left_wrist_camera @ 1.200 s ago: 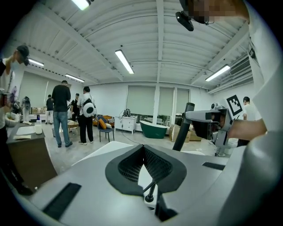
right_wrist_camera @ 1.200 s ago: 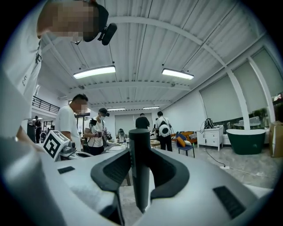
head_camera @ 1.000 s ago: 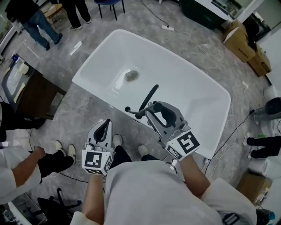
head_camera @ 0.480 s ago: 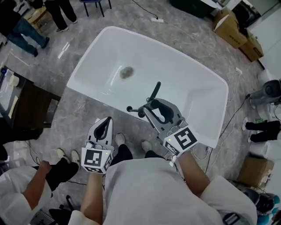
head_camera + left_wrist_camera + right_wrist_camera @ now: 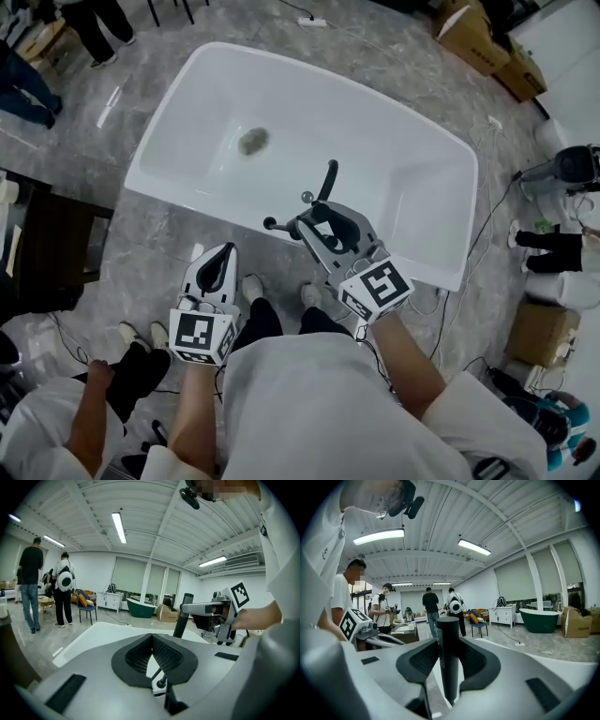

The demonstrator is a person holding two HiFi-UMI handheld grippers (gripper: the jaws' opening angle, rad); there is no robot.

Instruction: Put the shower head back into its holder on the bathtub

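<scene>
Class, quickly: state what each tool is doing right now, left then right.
Left tool: closed, nothing between its jaws.
Right tool: closed on the black shower head.

I count one white bathtub [image 5: 375, 141] with one drain [image 5: 251, 142], one shower head [image 5: 327, 178] and two grippers: the left gripper [image 5: 223, 253] and the right gripper [image 5: 309, 225]. In the left gripper view, I count two standing people [image 5: 30, 583] [image 5: 63, 588], one blue chair [image 5: 87, 609] and one green tub [image 5: 140, 607].
</scene>
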